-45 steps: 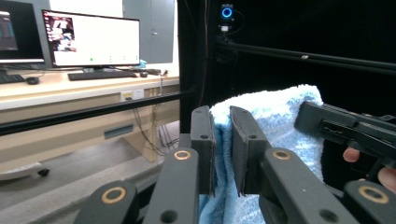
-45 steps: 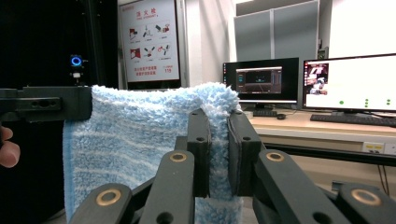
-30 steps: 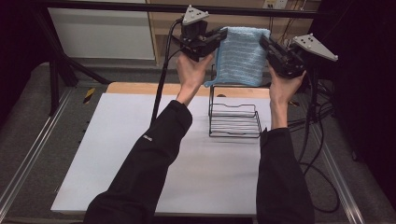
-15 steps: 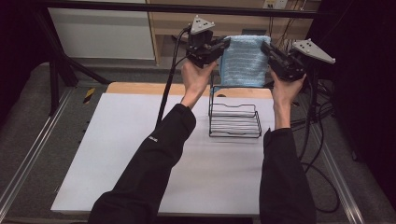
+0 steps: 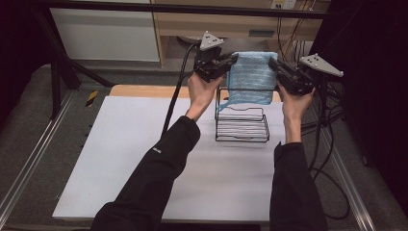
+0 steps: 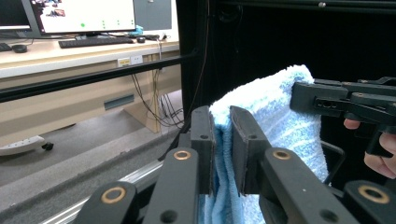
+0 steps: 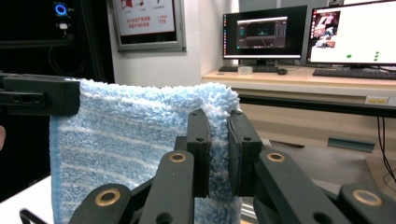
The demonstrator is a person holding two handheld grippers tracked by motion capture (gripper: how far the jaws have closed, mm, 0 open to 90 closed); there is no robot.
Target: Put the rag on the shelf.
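A person stands at a white table (image 5: 120, 168), forearms in black sleeves reaching forward, with a claw tool in each hand. Between the two tools hangs a light blue towel (image 5: 251, 77), folded double and stretched flat, held up in the air at the far side of the table.

The left claw (image 5: 235, 58) is clamped on the towel's top left corner; in the left gripper view its jaws stand nearly closed, with only the thickness of the cloth between them. The right claw (image 5: 272, 62) pinches the top right corner in the same way, its jaws pressed onto the fluffy folded edge.

Directly below the towel, on the far right part of the table, sits a black wire rack (image 5: 241, 120) with an upright back frame and a low front. The towel's bottom edge hangs just in front of, or touching, the rack's upper bar; I cannot tell which.

The step in hand looks like carrying the spread towel over to the rack. The next move likely calls for keeping both corners level and taut, lowering the cloth so it drapes over the top bar, and only then opening both claws.
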